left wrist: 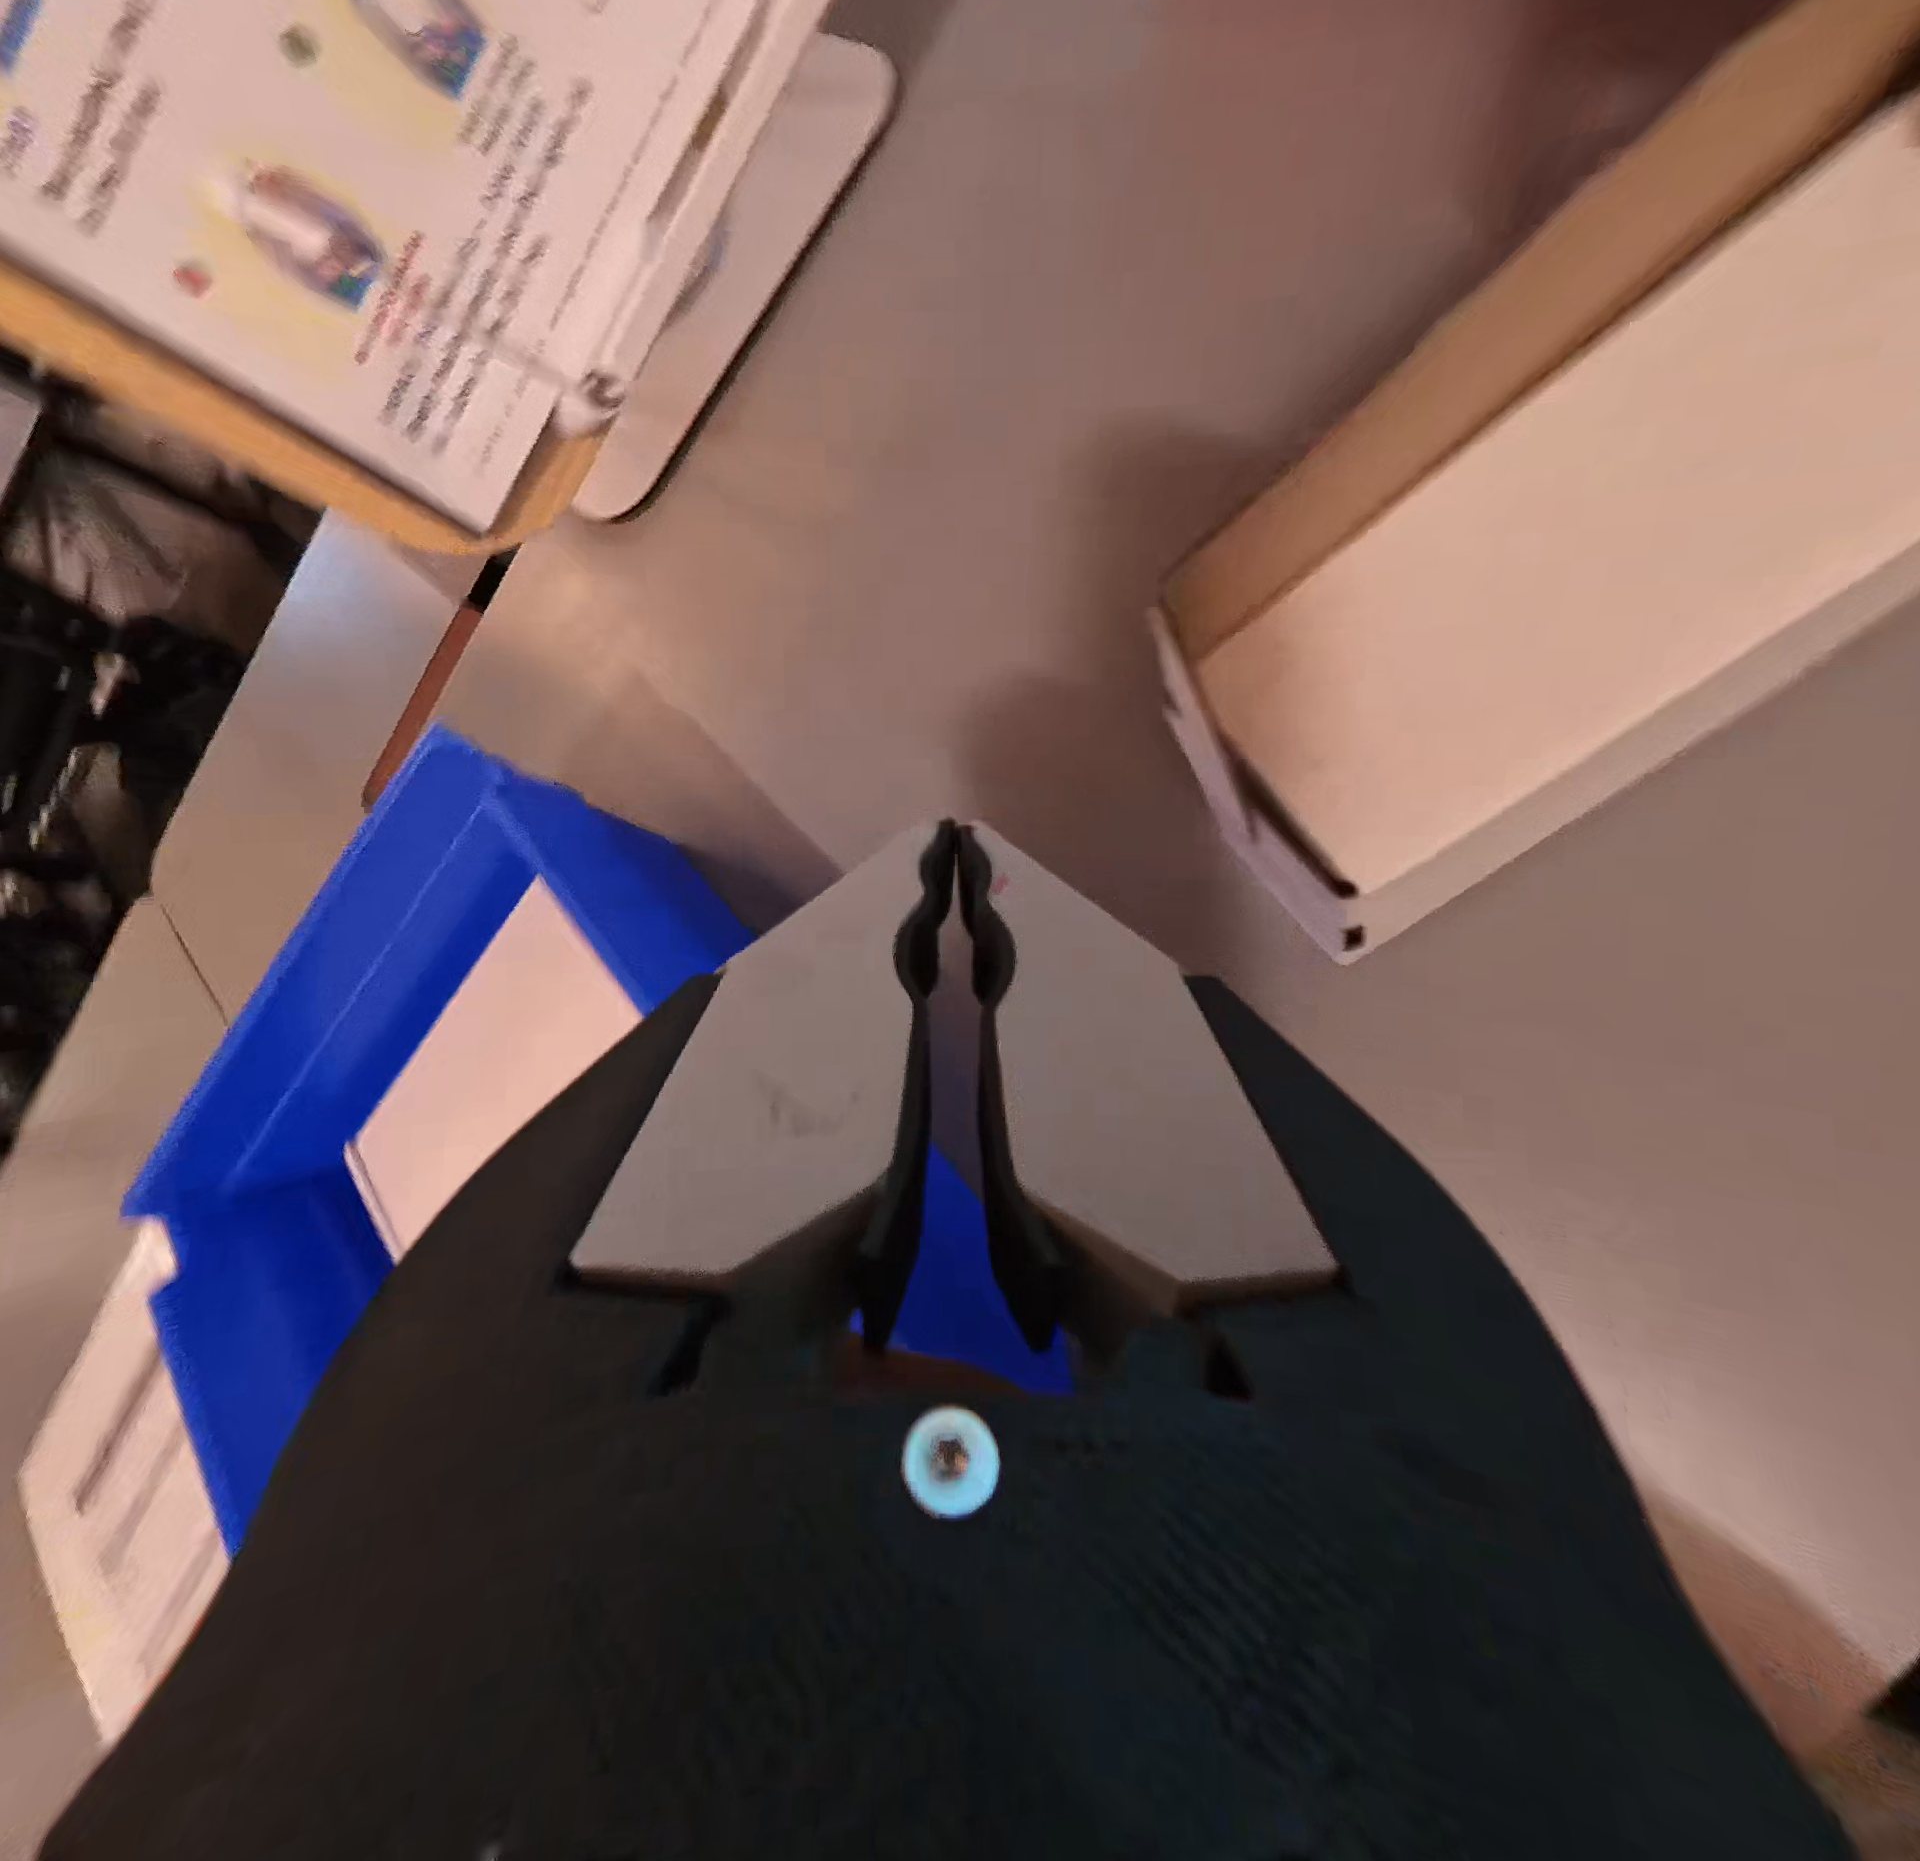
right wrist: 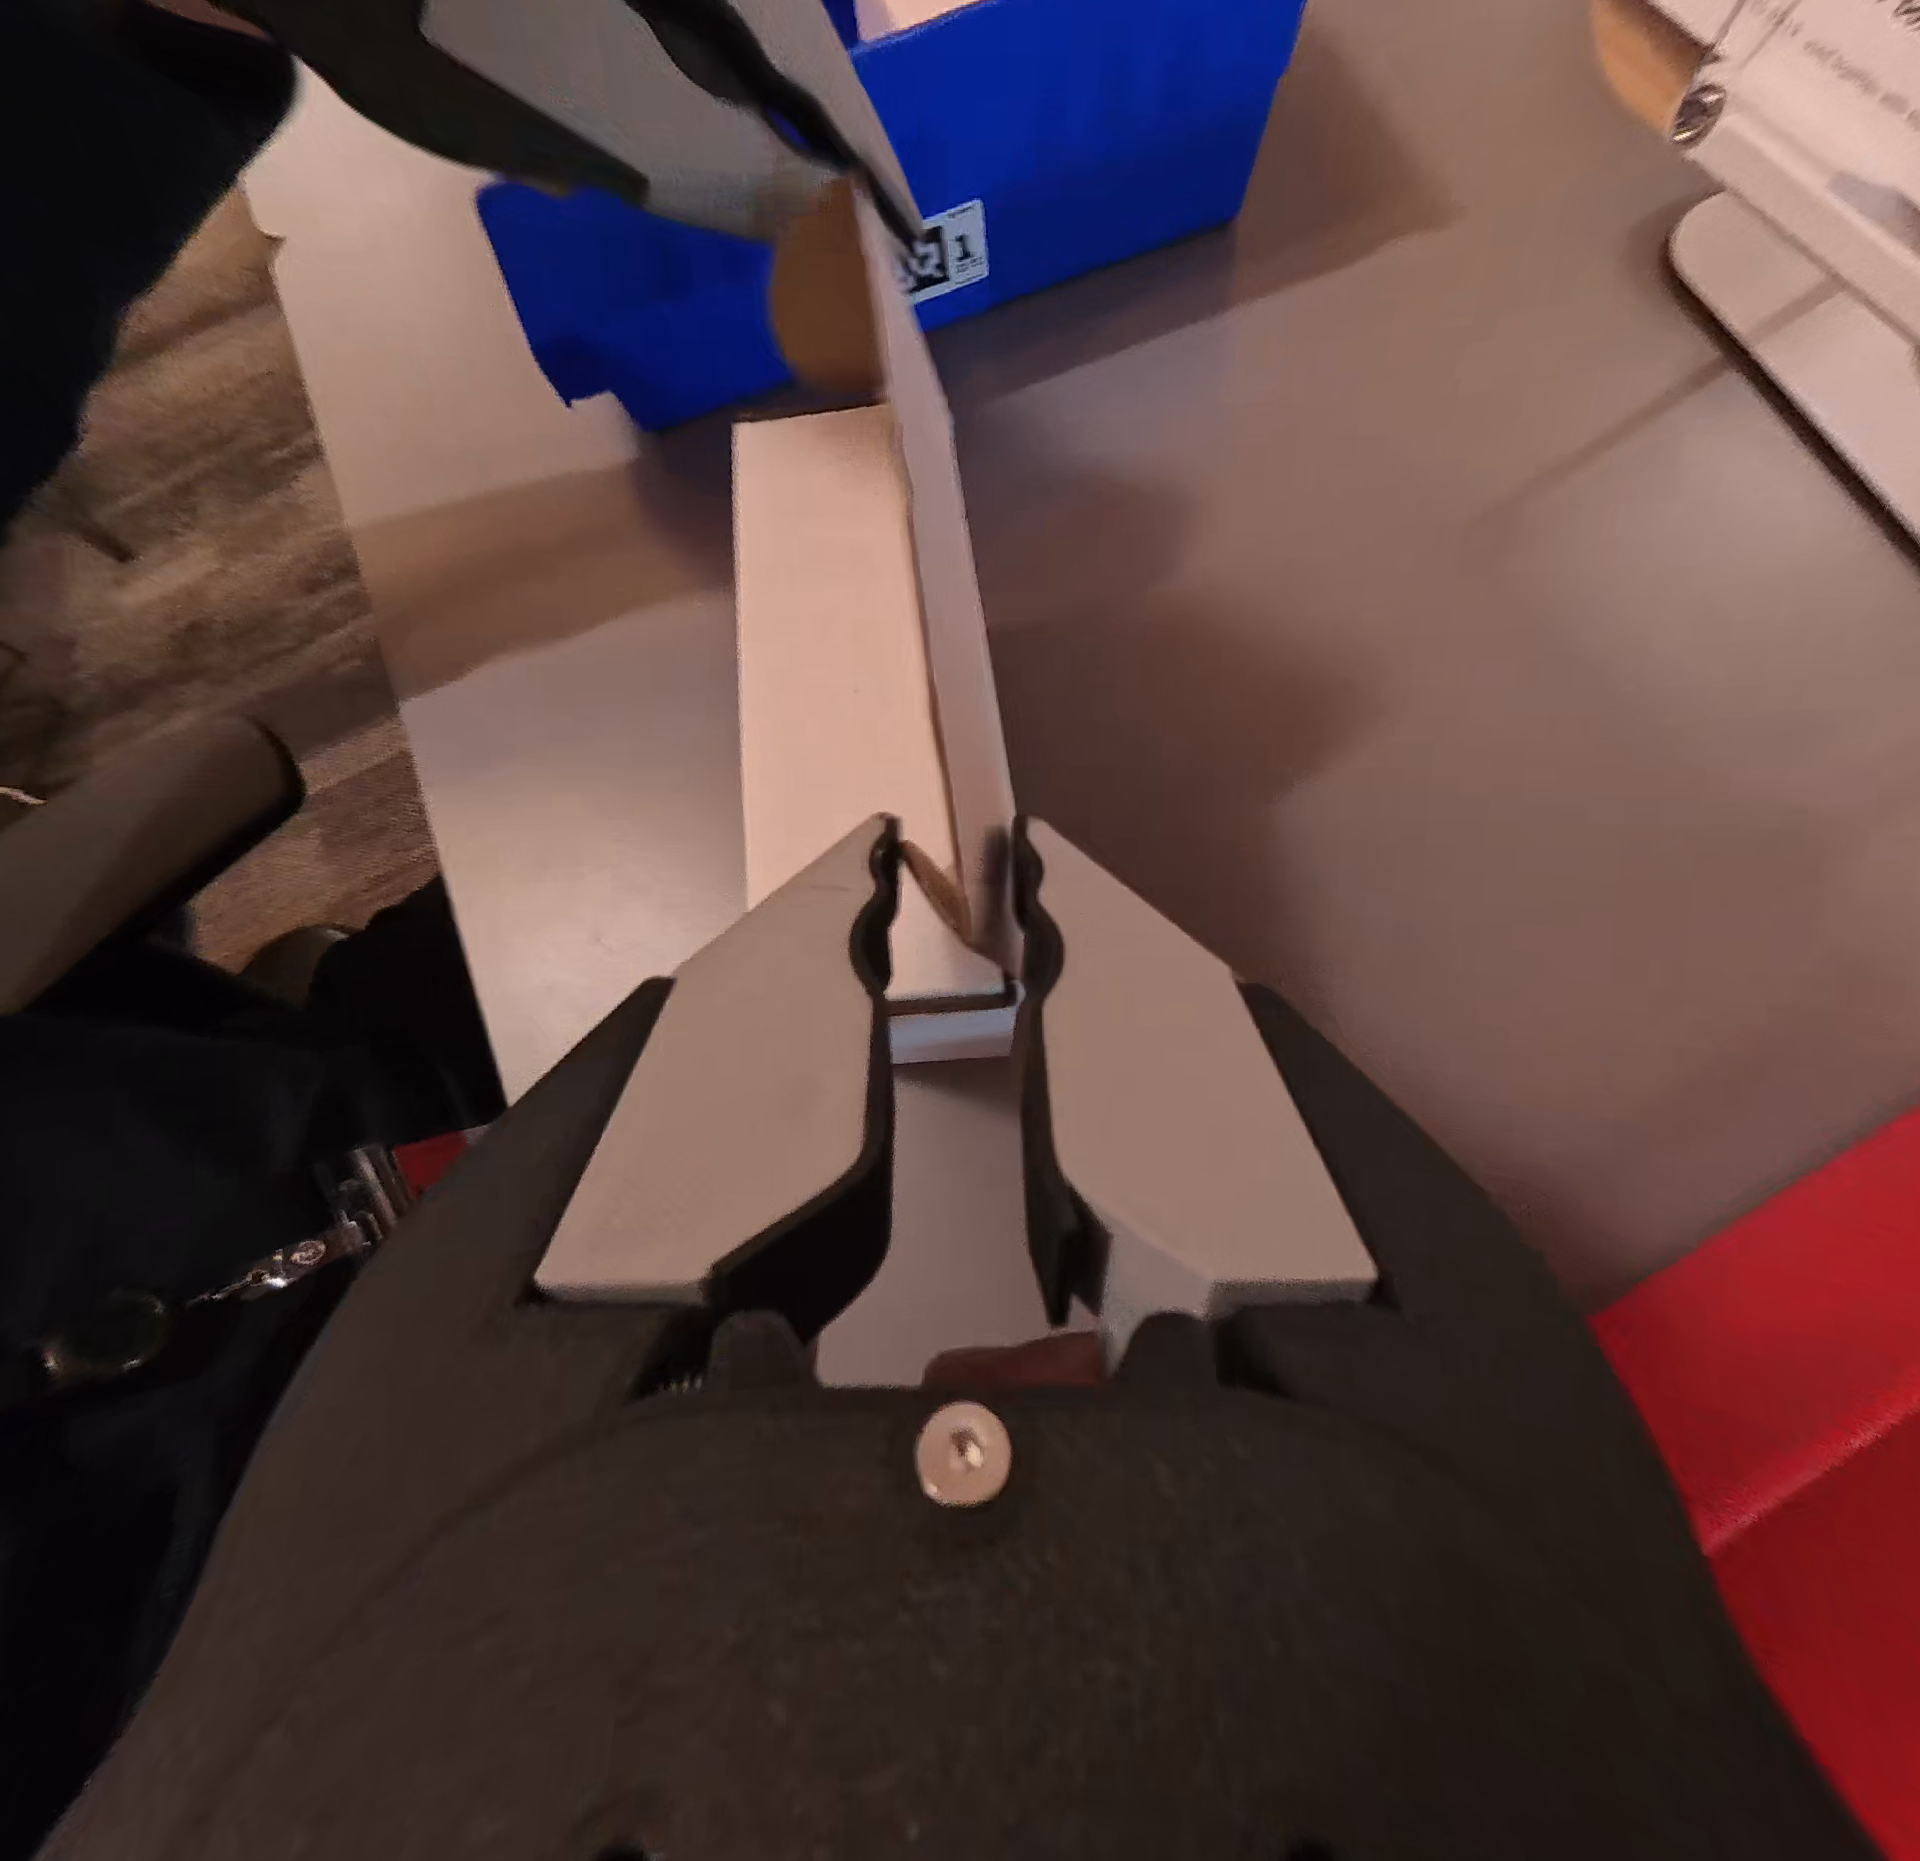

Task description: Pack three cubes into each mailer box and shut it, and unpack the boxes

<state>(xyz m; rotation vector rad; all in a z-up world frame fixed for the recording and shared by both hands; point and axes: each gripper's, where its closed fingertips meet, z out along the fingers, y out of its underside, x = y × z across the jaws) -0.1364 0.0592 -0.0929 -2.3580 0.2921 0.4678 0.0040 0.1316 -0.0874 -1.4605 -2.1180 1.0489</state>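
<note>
On the grey table (right wrist: 1351,585), the white mailer box (right wrist: 821,606) lies between the parted right gripper (right wrist: 951,855) fingers, unclamped. Left gripper (left wrist: 954,845) is together, empty. Light, thin cardboard: grip the stiff folded lid edge (right wrist: 951,585).

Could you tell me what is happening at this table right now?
A person works a white mailer box with two handheld grippers. The right gripper straddles the box's near end, jaws apart around its part-raised lid flap. The left gripper is shut and empty, up near the flap's far end by the blue bin. Another white box lies on the table.
</note>
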